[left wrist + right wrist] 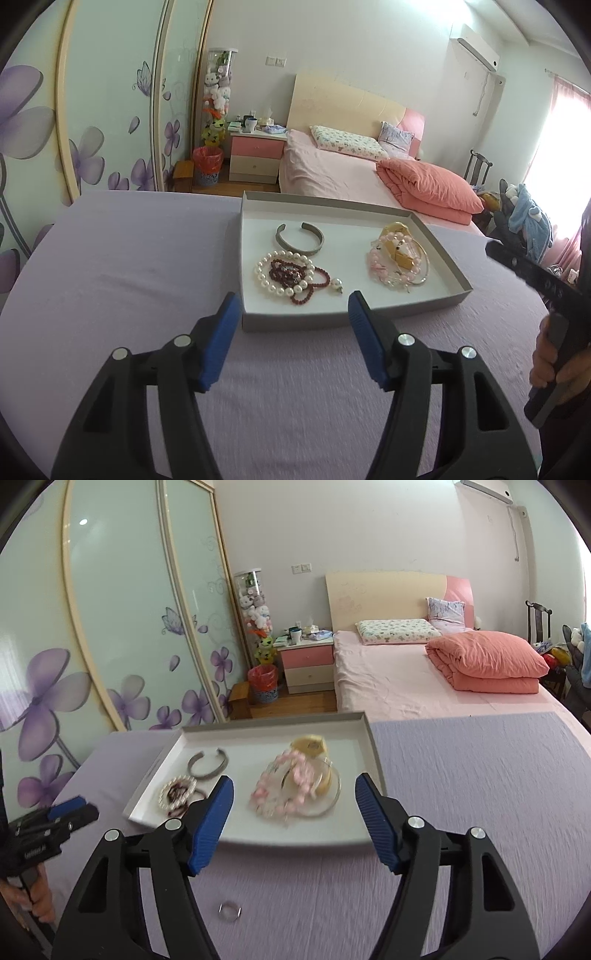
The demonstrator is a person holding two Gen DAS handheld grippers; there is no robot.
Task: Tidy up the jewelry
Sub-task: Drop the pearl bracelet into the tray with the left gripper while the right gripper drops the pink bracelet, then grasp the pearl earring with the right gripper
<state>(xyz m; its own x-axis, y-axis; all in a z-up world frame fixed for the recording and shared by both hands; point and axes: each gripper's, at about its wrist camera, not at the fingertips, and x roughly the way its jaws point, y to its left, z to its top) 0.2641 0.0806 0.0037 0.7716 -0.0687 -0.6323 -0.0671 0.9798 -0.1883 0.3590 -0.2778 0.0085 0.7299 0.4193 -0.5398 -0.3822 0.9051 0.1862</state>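
Right wrist view: a shallow tray point(373, 738) sits on a lilac cloth point(480, 794) w/ a bed point(406, 686) behind it. Nothing blocks the way. In the tray: a grey cuff point(207, 763), pearl beads point(177, 794) at left, and a pink bead pile point(291, 786) at right. A ring point(229, 911) lies on the cloth outside the tray, low between the right tongs point(295, 794), whose jaws gape wide & hold nothing. Left tongs point(291, 310) also wide apart, empty, tips at the tray's near edge, pearls just beyond.
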